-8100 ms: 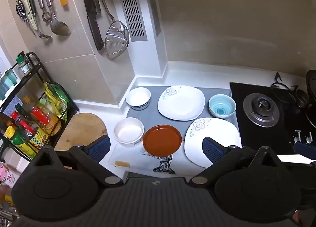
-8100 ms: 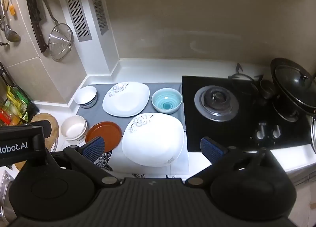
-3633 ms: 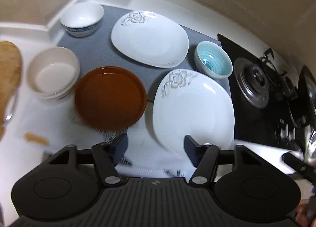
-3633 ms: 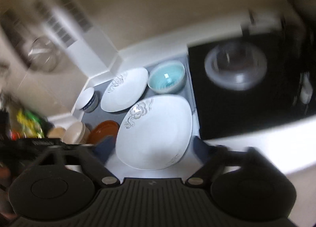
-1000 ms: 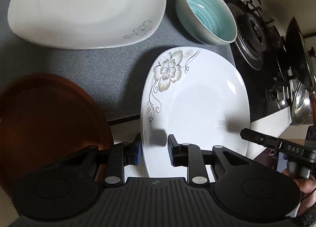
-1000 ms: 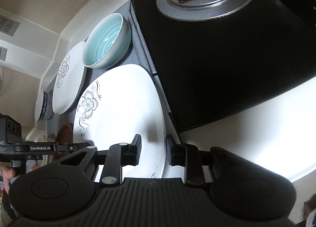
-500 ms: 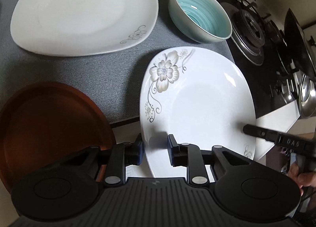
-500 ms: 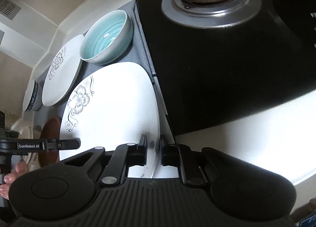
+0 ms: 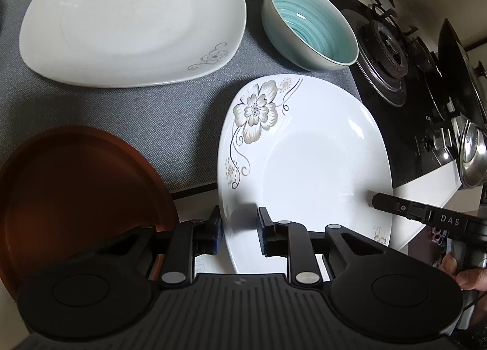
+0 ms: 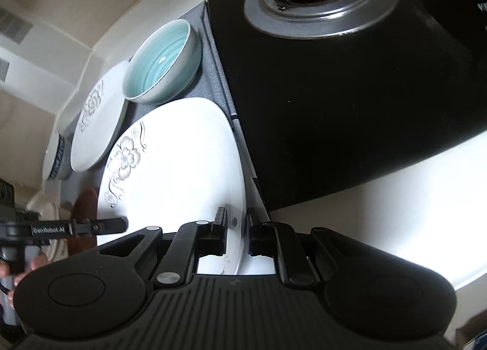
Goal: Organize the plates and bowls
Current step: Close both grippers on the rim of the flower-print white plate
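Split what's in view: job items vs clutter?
Job: near flowered plate, gripped by left gripper and right gripper; far flowered plate; teal bowl; brown plate; blue-patterned bowl.

Clutter: gas hob, grey mat.

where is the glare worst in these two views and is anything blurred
Right wrist view: the white counter beside the black stove is blown out, and the near flowered plate is overexposed; edges stay sharp. Left wrist view: even light, small highlights on that plate, the brown plate in shadow, fisheye bending at the borders.
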The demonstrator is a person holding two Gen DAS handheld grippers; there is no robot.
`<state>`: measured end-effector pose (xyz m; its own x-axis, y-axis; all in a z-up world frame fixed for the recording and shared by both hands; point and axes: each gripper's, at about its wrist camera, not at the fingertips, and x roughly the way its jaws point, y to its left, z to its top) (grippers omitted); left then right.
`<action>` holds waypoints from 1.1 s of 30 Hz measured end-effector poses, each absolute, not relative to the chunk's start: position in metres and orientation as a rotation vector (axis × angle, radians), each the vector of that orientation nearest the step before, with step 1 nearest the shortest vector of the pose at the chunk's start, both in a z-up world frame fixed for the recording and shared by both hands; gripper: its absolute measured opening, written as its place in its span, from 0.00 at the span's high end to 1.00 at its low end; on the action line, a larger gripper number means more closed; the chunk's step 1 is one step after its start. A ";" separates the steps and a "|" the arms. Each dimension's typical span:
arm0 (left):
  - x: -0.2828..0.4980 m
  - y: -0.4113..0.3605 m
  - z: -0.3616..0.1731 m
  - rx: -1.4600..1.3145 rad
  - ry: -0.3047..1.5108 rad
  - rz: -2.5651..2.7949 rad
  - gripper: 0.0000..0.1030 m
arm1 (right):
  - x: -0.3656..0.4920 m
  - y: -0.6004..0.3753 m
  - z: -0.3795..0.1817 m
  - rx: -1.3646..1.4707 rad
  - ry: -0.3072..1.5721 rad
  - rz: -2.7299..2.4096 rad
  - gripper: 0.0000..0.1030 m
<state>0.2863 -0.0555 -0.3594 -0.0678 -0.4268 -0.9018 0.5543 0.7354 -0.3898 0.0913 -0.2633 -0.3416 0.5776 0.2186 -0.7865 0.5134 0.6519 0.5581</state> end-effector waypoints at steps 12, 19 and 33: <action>0.284 -0.049 -0.348 0.114 1.406 -0.735 0.78 | 0.079 -0.267 -0.338 0.980 0.951 -0.127 0.90; 0.287 -0.053 -0.358 0.099 1.454 -0.760 0.77 | 0.074 -0.274 -0.348 1.064 0.941 -0.128 0.86; 0.293 -0.047 -0.350 0.037 1.467 -0.759 0.78 | 0.075 -0.270 -0.346 1.054 0.909 -0.043 0.92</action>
<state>0.2934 -0.0467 -0.3503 -0.0810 -0.4362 -0.8962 0.4795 0.7712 -0.4187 0.0749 -0.2697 -0.3464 0.6485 0.3762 -0.6618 0.4369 0.5280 0.7283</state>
